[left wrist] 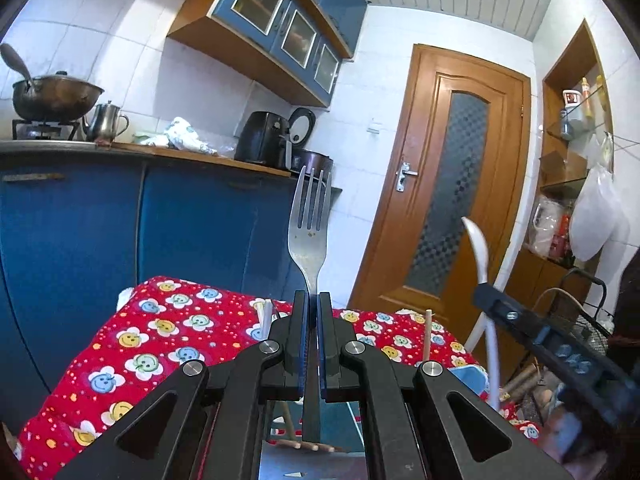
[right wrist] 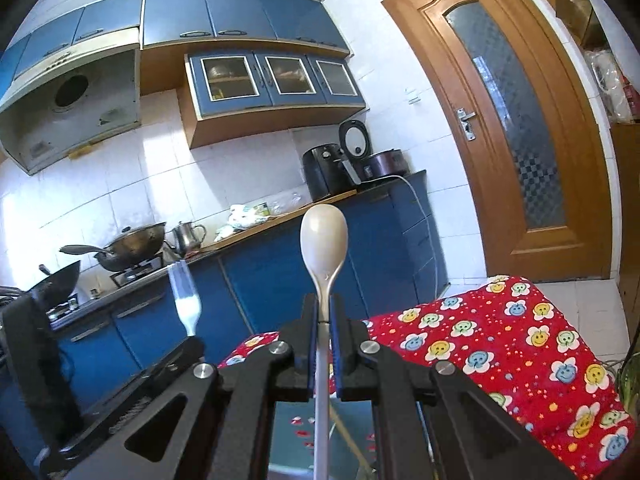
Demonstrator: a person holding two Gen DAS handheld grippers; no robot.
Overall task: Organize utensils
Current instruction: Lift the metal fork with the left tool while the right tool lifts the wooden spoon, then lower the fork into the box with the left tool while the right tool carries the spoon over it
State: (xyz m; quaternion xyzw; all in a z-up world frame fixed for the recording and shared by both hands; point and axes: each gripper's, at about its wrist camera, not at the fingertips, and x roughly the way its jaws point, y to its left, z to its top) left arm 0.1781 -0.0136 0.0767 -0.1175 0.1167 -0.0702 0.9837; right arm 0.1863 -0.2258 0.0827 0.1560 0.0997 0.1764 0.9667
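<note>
My left gripper point(left wrist: 313, 300) is shut on a metal fork point(left wrist: 310, 220), held upright with its tines up, above the red flowered cloth point(left wrist: 160, 340). My right gripper point(right wrist: 324, 308) is shut on a white spoon point(right wrist: 324, 240), held upright with its bowl up. In the left wrist view the right gripper point(left wrist: 486, 292) and the spoon point(left wrist: 478, 246) show at the right. In the right wrist view the fork point(right wrist: 185, 300) shows blurred at the left, above the left gripper's body. Chopsticks point(left wrist: 427, 334) stick up below the left gripper.
Blue kitchen cabinets point(left wrist: 80, 232) with a counter carry a wok point(left wrist: 52, 96), a kettle point(left wrist: 105, 121) and an air fryer point(left wrist: 262, 140). A wooden door point(left wrist: 448, 184) stands at the right. A wire basket point(left wrist: 580, 320) and shelves point(left wrist: 572, 152) are at the far right.
</note>
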